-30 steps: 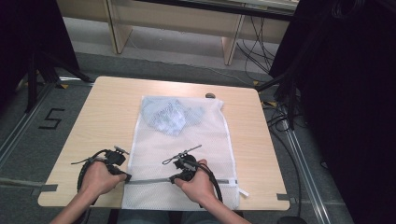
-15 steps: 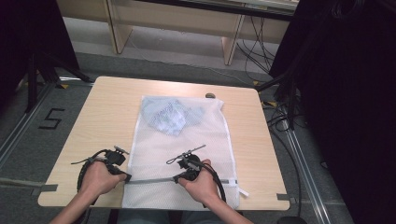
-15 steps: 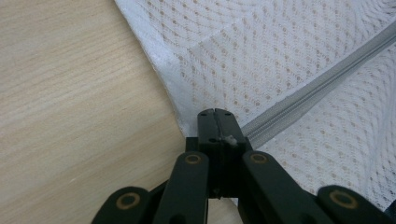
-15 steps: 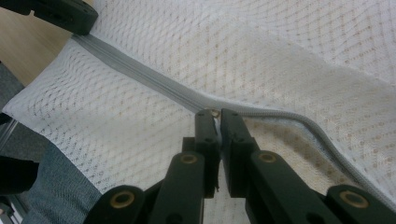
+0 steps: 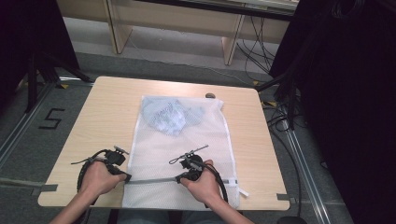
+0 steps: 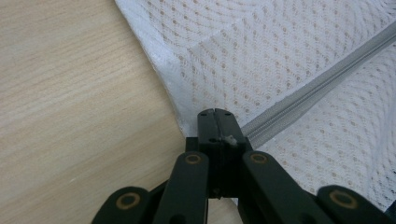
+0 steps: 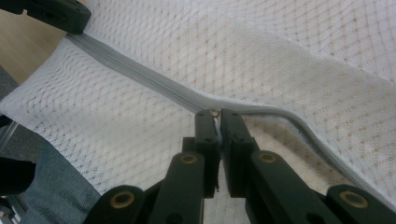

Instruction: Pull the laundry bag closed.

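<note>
A white mesh laundry bag (image 5: 177,149) lies flat on the wooden table (image 5: 102,116) with a light blue garment (image 5: 170,116) inside its far end. A grey zipper (image 5: 152,180) runs across the near end. My left gripper (image 5: 125,177) is shut on the bag's left edge at the zipper's end (image 6: 215,114). My right gripper (image 5: 180,178) is shut on the zipper pull (image 7: 215,113). In the right gripper view the zipper (image 7: 135,70) is closed to the left of the jaws and gapes to their right.
A small dark object (image 5: 210,95) sits at the table's far edge. The bag's near end hangs over the front edge above the person's jeans (image 7: 51,186). Cables (image 5: 280,121) lie on the floor to the right.
My right gripper has slid a little to the right along the zipper, lengthening the closed grey stretch. The left gripper has stayed in place.
</note>
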`<state>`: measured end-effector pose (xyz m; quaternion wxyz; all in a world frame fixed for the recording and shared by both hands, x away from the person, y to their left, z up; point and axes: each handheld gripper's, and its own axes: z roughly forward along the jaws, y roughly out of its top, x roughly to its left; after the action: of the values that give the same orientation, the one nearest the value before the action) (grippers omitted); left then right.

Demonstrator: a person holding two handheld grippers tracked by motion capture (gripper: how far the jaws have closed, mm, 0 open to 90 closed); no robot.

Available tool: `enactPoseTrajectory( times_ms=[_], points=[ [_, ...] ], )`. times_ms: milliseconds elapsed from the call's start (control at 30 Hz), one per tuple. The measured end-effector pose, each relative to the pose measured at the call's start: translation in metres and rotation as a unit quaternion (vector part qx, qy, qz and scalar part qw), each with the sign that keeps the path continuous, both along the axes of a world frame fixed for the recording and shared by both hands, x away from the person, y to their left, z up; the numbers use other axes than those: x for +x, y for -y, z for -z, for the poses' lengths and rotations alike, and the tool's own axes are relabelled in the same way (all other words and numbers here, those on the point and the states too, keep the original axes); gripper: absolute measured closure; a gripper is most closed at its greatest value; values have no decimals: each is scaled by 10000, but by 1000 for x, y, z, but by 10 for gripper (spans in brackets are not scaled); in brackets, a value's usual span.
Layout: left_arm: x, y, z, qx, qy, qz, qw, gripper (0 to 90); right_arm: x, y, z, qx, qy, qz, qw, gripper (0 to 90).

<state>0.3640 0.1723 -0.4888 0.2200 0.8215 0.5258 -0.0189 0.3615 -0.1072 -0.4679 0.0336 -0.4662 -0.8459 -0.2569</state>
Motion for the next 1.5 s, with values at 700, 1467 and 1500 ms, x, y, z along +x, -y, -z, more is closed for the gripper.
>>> enactPoseTrajectory(
  times_ms=[700,1467,1500],
  points=[
    [0,0,0,3,2,7,10000,900,0,9,-3,3,36,33,10000,870],
    [2,-2,0,38,68,131,9999,900,-3,21,-2,56,-9,195,9998,870],
    [0,0,0,-28,-10,-22,10000,900,-3,20,-2,74,-51,227,9997,870]
  ],
)
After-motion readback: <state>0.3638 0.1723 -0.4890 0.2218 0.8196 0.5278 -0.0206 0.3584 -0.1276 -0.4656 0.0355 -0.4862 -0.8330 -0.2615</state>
